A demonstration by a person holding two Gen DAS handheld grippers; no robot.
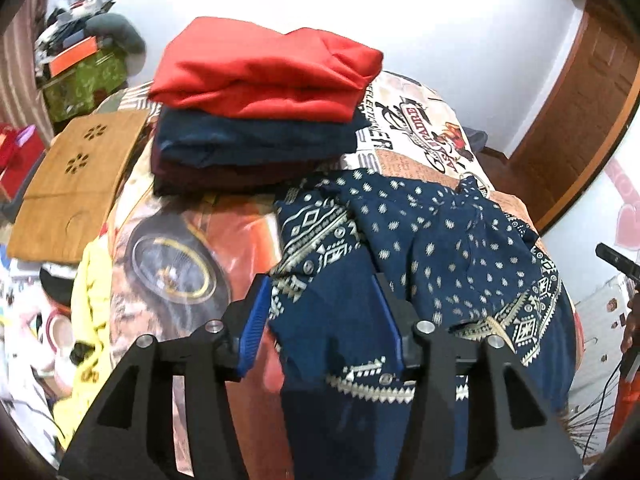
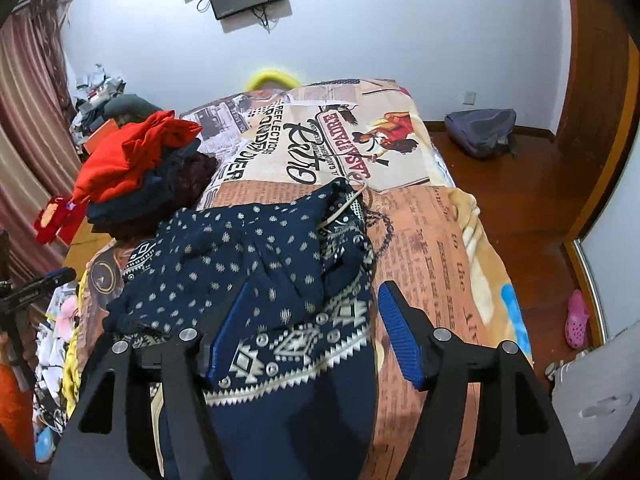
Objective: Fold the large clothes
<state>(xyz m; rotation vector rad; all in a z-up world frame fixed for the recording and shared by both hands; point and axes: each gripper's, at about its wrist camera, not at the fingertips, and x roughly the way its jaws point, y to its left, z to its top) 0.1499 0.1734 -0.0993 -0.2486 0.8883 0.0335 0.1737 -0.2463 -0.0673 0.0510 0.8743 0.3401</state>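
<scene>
Hovering your left gripper (image 1: 322, 316) and right gripper (image 2: 310, 332) | both released | over navy patterned garment (image 1: 432, 240) (image 2: 248, 248) | bed (image 2: 424, 240)

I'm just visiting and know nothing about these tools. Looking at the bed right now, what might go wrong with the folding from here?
1. The navy patterned garment lies bunched and creased on the printed bedspread; with both the left gripper and right gripper open above it, a fold started now would probably come out crooked.
2. The stack of folded clothes topped by a red piece sits close by; dragging cloth could topple it.
</scene>
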